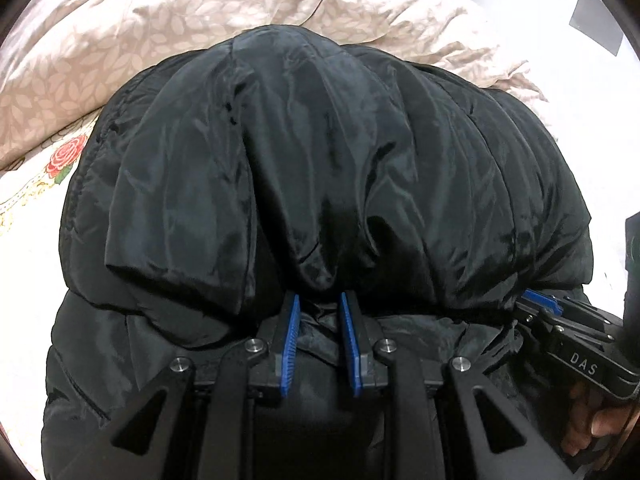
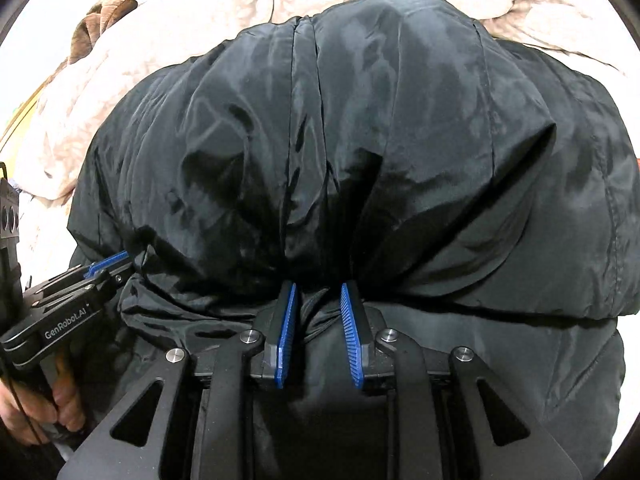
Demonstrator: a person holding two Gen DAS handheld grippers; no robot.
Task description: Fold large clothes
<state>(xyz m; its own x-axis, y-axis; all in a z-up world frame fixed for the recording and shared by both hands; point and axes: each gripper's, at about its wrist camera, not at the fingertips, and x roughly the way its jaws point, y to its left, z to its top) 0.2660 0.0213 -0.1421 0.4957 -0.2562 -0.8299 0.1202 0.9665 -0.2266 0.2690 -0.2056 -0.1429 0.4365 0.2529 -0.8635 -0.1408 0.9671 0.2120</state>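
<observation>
Both the left gripper (image 1: 319, 300) and right gripper (image 2: 319, 290) stand narrowly parted, releasing the black jacket (image 1: 320, 160); withdrawing them straight back should keep its fold intact on the bed (image 1: 24, 208).

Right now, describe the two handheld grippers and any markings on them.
The left gripper and right gripper match: black metal linkage frames, silver pivot bolts, ribbed blue finger pads. One body carries white "DAS" lettering, the other "GenRobot.AI". A thin black cable runs past the bare left hand.

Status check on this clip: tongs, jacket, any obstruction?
Left tongs and right tongs: part open, side by side at the fold's edge, grip unclear. Black puffer jacket folded over itself on the bed. Crumpled duvet beyond; nothing blocking.
</observation>
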